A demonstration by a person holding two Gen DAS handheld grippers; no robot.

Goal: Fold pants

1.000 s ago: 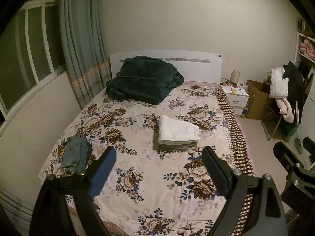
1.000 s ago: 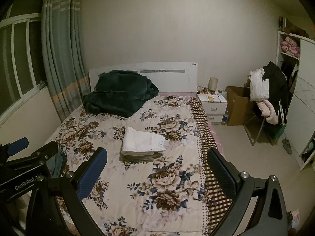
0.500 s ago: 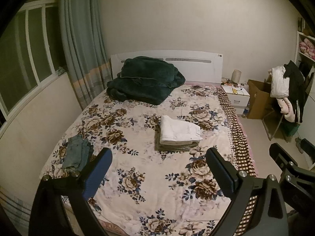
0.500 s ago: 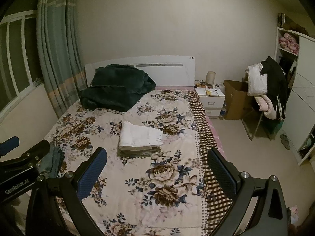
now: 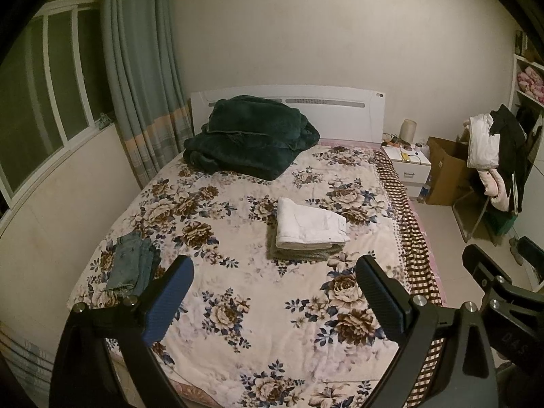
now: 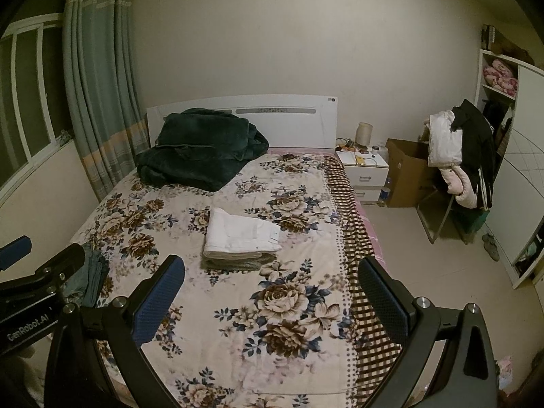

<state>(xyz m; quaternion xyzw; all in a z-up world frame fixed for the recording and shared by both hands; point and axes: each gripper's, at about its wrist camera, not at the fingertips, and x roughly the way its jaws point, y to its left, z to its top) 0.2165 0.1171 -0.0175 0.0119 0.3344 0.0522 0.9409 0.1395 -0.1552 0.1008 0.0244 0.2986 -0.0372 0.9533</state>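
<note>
Both grippers' fingers (image 5: 377, 295) hover short of the folded pants (image 5: 309, 226).

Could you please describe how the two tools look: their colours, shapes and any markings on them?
Both tools share one design. The left tool and the right tool each have a black frame with silver screws and two flat, textured fingers: one blue, one black. In the right wrist view, the left tool's body carries white lettering "GenRobot.AI". No cables, hands or sleeves are visible.
</note>
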